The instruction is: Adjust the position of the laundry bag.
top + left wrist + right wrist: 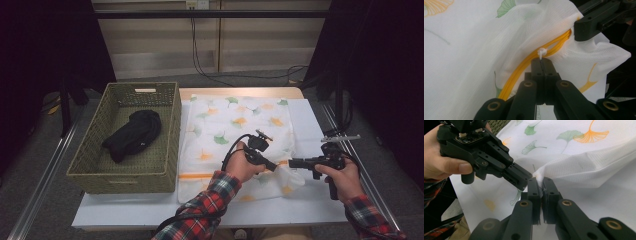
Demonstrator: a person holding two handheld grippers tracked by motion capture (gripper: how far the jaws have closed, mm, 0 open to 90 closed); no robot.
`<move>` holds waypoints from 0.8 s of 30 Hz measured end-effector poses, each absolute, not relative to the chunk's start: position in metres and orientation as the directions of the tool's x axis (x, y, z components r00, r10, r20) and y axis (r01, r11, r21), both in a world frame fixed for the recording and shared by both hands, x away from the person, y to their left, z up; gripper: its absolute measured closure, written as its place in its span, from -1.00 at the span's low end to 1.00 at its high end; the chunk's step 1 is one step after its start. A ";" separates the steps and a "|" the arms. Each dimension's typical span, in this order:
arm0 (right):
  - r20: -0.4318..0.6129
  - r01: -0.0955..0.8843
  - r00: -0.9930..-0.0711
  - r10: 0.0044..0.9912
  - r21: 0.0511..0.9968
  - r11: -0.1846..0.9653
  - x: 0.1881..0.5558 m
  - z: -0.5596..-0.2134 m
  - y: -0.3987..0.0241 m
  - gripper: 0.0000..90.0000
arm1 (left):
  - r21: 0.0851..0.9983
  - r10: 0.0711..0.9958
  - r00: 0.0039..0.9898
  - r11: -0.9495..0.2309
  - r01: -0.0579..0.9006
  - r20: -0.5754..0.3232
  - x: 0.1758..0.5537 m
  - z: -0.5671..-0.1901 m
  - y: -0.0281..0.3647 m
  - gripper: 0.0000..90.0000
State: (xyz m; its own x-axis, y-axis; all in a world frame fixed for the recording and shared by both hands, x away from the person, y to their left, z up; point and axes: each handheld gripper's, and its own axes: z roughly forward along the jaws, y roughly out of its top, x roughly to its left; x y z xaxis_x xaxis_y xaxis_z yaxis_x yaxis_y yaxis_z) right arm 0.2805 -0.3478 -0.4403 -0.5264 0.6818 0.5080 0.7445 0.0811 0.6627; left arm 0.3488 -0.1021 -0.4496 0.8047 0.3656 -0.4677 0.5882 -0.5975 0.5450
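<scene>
A white mesh bag (pixel 235 130) printed with green and orange leaves lies flat on the table. My left gripper (pixel 274 166) is at its near right corner, shut on the small white zipper pull (pixel 541 52) at the end of the yellow zipper (pixel 524 66). My right gripper (pixel 291 162) faces it from the right and is shut on the bag's corner fabric (pixel 537 175), lifting that corner a little. In the right gripper view the left gripper (pixel 524 180) nearly touches my right gripper (pixel 541 181).
A woven green basket (pixel 170 125) stands left of the bag with a black garment (pixel 134 134) inside. The white table top (pixel 310 120) shows bare to the right of the bag. Dark curtains and cables lie beyond the far edge.
</scene>
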 end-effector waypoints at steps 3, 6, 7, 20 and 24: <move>0.513 0.748 -0.522 0.681 0.659 0.076 0.280 -0.440 -0.347 0.93 | 0.541 0.392 0.789 -0.577 0.612 -0.474 0.346 -0.449 -0.105 1.00; 0.520 0.749 -0.520 0.677 0.659 0.069 0.280 -0.439 -0.348 0.93 | 0.520 0.382 0.798 -0.611 0.596 -0.466 0.348 -0.447 -0.103 1.00; 0.523 0.751 -0.517 0.678 0.657 0.067 0.280 -0.439 -0.349 0.93 | 0.511 0.383 0.799 -0.621 0.594 -0.464 0.348 -0.447 -0.102 1.00; 0.517 0.749 -0.507 0.689 0.660 0.056 0.279 -0.438 -0.356 0.93 | 0.487 0.400 0.769 -0.605 0.631 -0.499 0.351 -0.446 -0.093 1.00; 0.521 0.751 -0.504 0.688 0.658 0.051 0.278 -0.439 -0.357 0.93 | 0.489 0.403 0.761 -0.593 0.640 -0.508 0.351 -0.444 -0.092 1.00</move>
State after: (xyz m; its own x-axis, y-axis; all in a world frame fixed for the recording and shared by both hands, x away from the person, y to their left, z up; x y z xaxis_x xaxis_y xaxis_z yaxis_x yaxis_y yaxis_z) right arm 0.2784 -0.3574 -0.4390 -0.5043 0.6883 0.5214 0.7509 0.0514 0.6584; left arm 0.3508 -0.0919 -0.4442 0.7615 0.4027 -0.5080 0.6397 -0.5932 0.4888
